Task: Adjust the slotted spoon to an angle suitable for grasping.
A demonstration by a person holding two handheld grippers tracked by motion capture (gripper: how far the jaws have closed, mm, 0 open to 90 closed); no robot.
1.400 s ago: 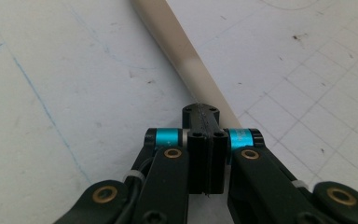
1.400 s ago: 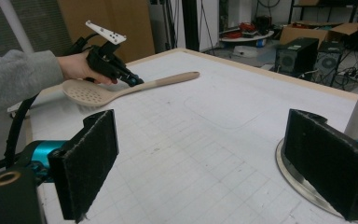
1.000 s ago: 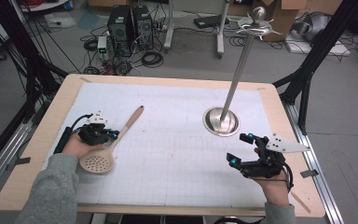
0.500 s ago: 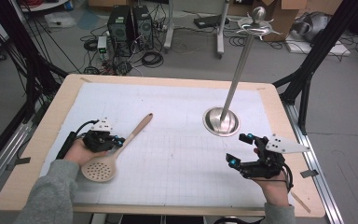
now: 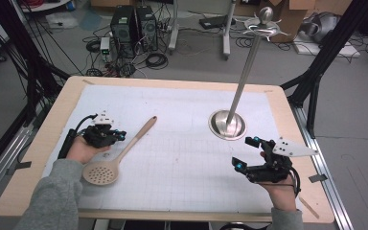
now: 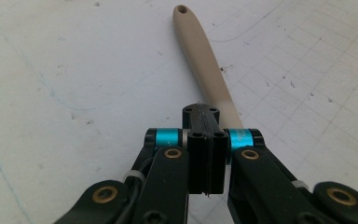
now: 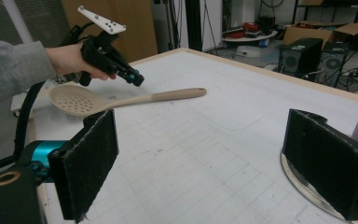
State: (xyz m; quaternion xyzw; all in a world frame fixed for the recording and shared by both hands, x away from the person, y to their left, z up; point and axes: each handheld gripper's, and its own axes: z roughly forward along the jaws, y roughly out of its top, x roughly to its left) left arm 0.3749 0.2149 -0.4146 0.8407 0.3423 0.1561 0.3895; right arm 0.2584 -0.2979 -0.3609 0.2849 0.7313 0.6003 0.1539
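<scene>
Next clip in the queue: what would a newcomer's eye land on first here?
Probably the tall metal stand, rising tilted from a round base on the right half of the white mat. Next, the beige slotted spoon lying at the mat's left, with the left tongs shut and poised just above its handle. The right tongs hang open near the front right edge, holding nothing.

Bright, even indoor light; soft shadows, slightly grainy pictures.

The white gridded bench [image 5: 182,158] lies open between both grippers; the beige slotted wooden spoon [image 5: 120,155] blocks the left, the tilted steel pole on its round base [image 5: 227,125] the right.
</scene>
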